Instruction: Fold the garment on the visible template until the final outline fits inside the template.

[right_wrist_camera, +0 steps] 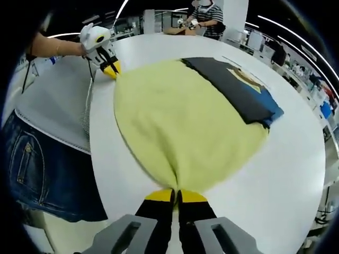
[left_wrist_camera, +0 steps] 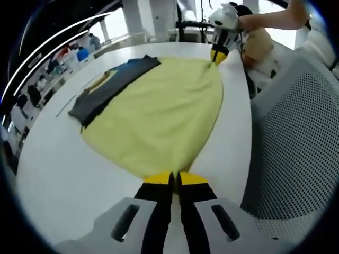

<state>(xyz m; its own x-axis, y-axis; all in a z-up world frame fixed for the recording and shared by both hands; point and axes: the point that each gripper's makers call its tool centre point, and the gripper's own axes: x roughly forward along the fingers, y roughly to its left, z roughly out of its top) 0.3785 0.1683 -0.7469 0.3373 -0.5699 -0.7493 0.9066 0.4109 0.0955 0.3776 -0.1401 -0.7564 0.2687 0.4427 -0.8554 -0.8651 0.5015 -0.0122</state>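
Note:
A pale yellow garment point(left_wrist_camera: 159, 114) point(right_wrist_camera: 185, 127) lies spread on the white table point(left_wrist_camera: 58, 174) point(right_wrist_camera: 296, 174). Along its far side lies a flat dark grey piece with a blue and yellow print point(left_wrist_camera: 108, 87) point(right_wrist_camera: 241, 87), its inner edge covered by the yellow cloth. My left gripper point(left_wrist_camera: 175, 177) is shut on one pinched corner of the yellow garment and appears across the cloth in the right gripper view point(right_wrist_camera: 111, 69). My right gripper point(right_wrist_camera: 176, 194) is shut on the opposite corner and appears in the left gripper view point(left_wrist_camera: 217, 55). The cloth is stretched between the two.
A grey mesh chair point(left_wrist_camera: 296, 132) point(right_wrist_camera: 53, 106) stands against the table's near edge. The person's jeans point(right_wrist_camera: 42, 164) show beside it. Another person in a striped top point(right_wrist_camera: 206, 16) stands at the far end of the table. Bare table surrounds the cloth.

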